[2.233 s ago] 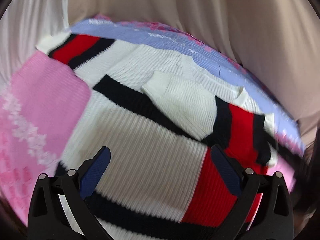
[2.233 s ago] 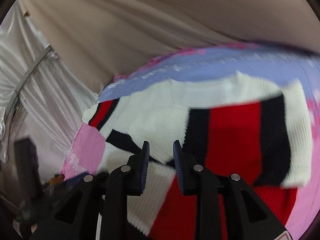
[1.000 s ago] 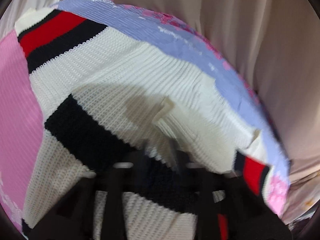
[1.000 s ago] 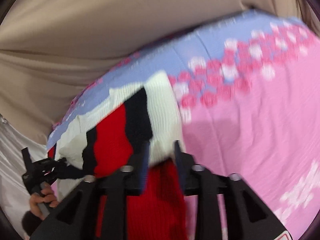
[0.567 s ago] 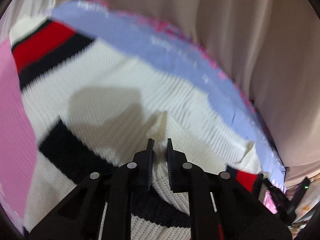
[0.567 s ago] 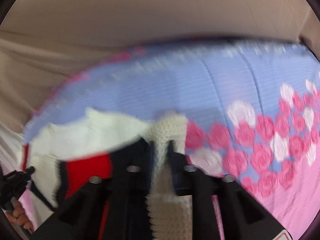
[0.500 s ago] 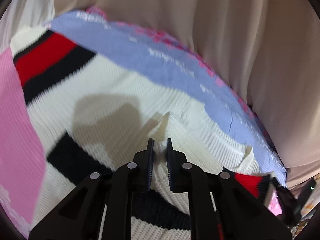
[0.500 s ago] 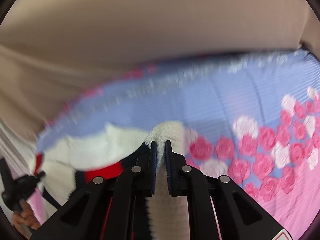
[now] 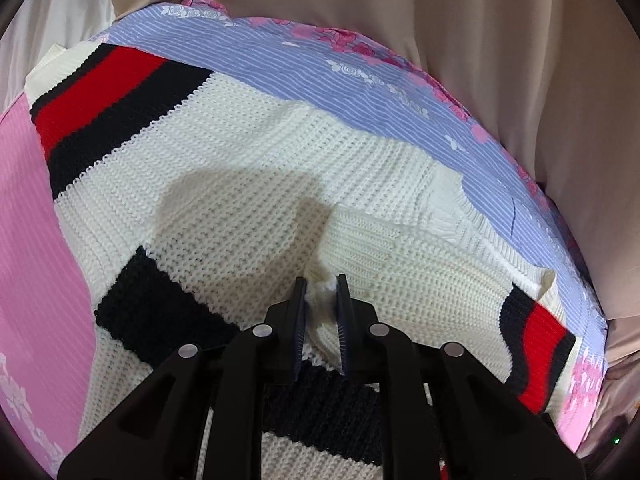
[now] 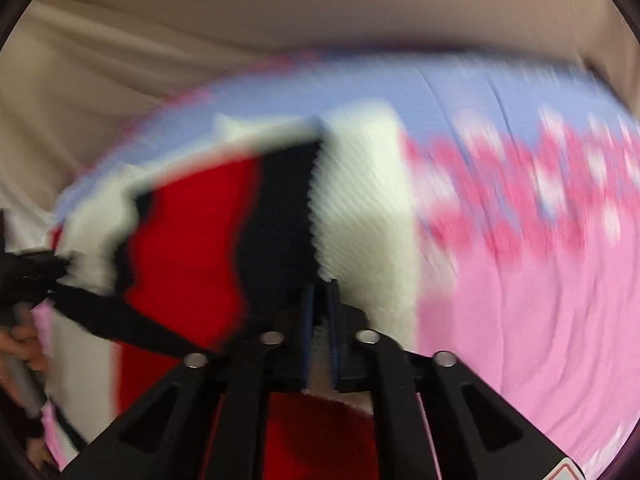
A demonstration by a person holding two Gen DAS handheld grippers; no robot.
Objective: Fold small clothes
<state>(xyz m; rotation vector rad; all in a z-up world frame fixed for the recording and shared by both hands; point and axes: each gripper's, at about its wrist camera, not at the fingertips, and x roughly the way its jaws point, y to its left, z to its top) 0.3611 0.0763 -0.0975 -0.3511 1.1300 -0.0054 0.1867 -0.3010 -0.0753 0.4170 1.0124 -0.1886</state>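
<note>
While the knit sweater [image 9: 248, 184] lies spread on a pink and lavender floral bedspread [image 9: 360, 68], the left gripper [image 9: 321, 292] has its jaws nearly closed, pinching a fold of the white knit. Seen through heavy blur, the right gripper [image 10: 320, 296] likewise clamps white cuff fabric beside the red and black stripes [image 10: 224, 248].

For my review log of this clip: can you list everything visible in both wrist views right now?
Knit sweater: one, white with black and red stripes, spread on the bedspread, part folded over.
Bedspread: one, lavender and pink with roses, under the sweater.
Backdrop cloth: beige, draped behind the bed.
Left claw: black, shut on white knit.
Right claw: black, shut on the sweater's edge; view blurred.
Person's hand: one, left edge of the right view.
</note>
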